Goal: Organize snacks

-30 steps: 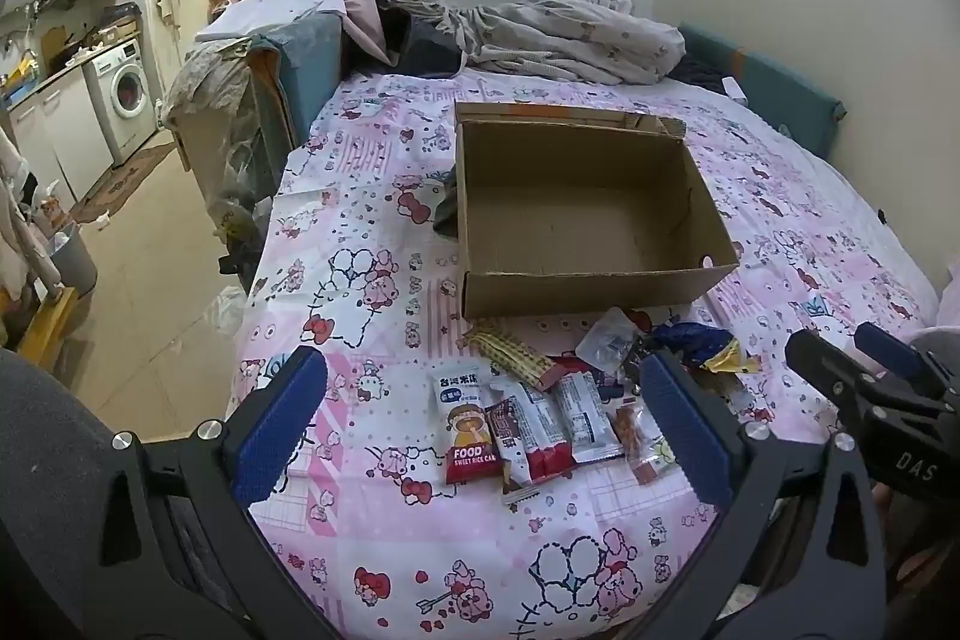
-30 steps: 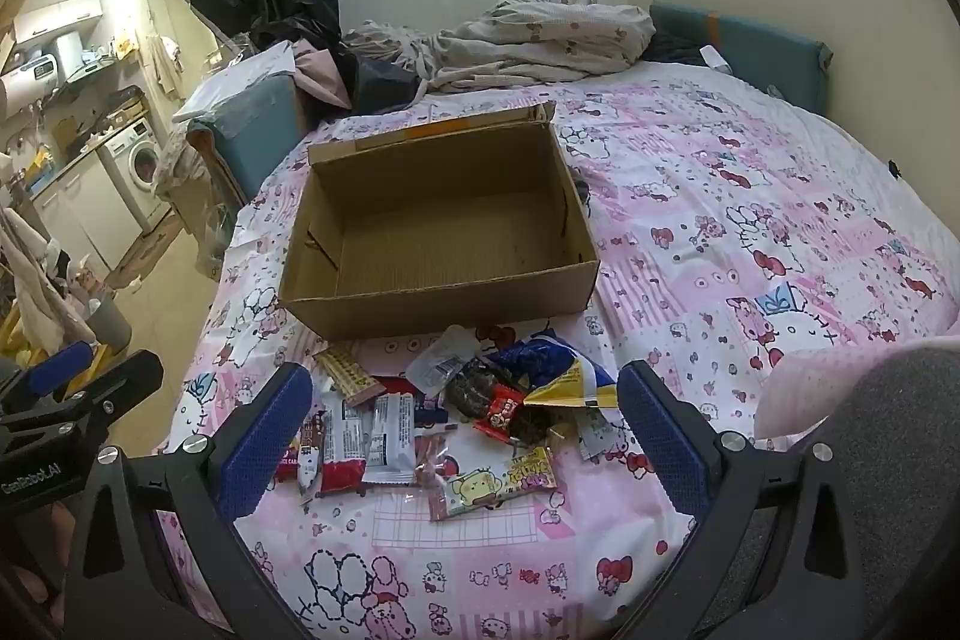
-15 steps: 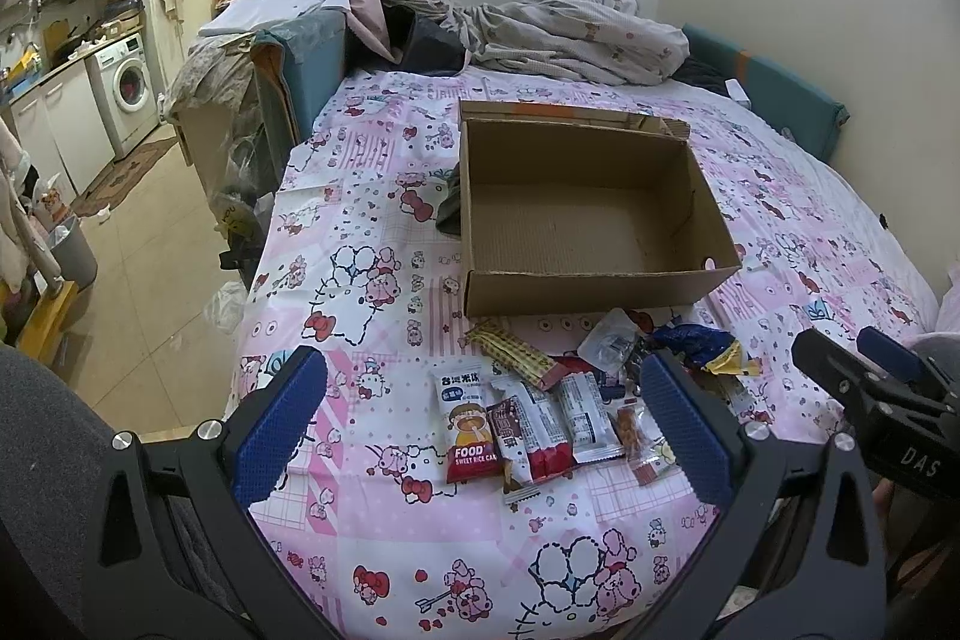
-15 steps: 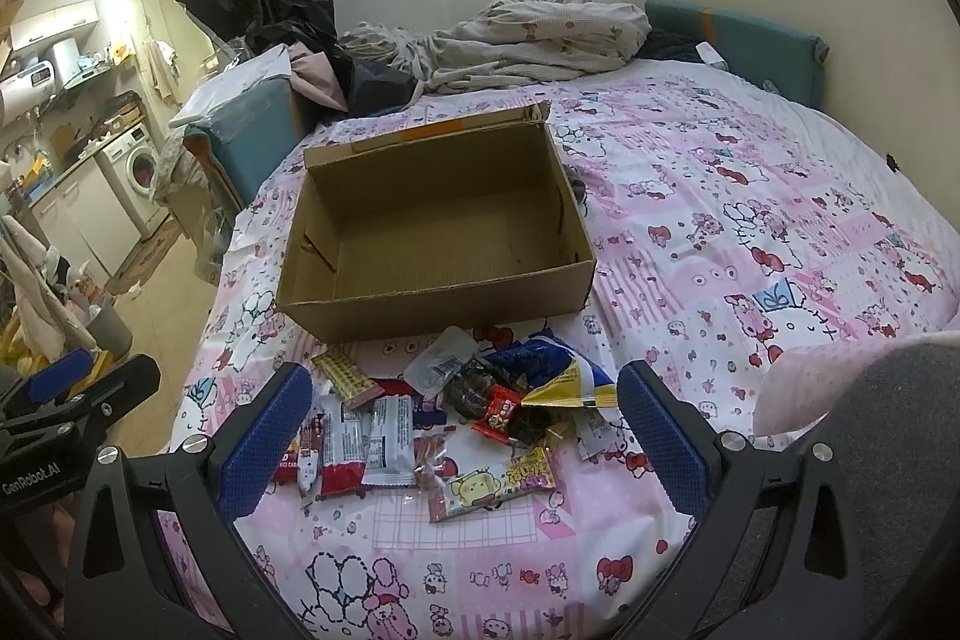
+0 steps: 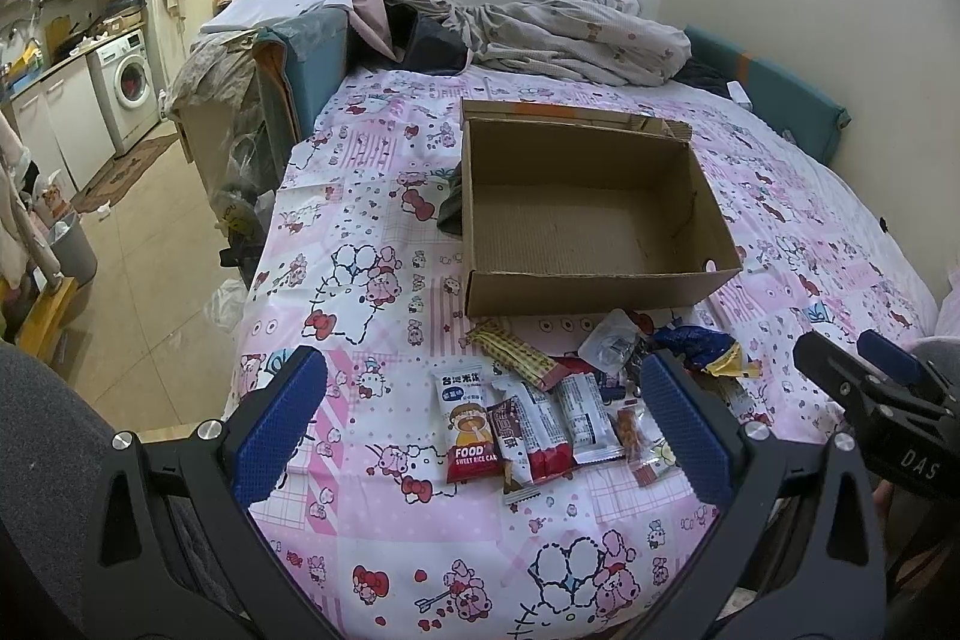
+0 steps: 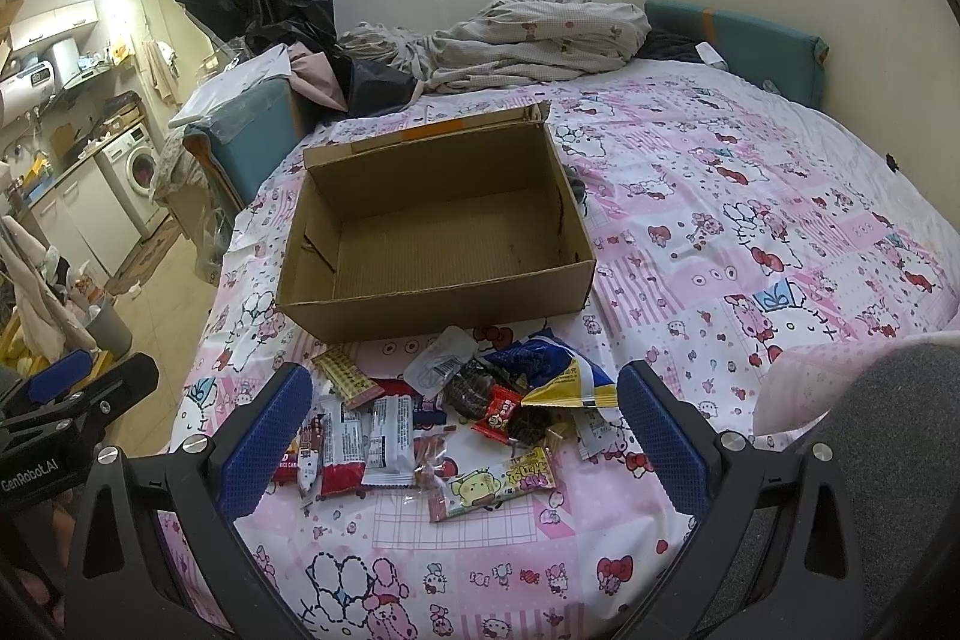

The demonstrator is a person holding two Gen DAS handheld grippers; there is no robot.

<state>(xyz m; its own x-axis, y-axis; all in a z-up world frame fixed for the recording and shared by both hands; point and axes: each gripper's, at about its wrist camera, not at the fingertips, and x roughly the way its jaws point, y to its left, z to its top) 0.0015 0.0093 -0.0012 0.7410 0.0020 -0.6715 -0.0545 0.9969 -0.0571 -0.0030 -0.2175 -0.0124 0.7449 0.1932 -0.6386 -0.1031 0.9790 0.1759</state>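
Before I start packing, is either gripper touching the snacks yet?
Apart. Both wrist views show the left gripper and right gripper open above the snacks.

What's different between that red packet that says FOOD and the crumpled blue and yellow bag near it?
The FOOD packet lies flat and smooth, apparently sealed; the blue and yellow bag is crumpled and puffed up. The FOOD packet is white on top and red below with a cartoon figure; the bag is dark blue with a yellow end. The FOOD packet sits at the left of the pile, the bag at its right. Both rest on the pink bedsheet before the empty cardboard box.
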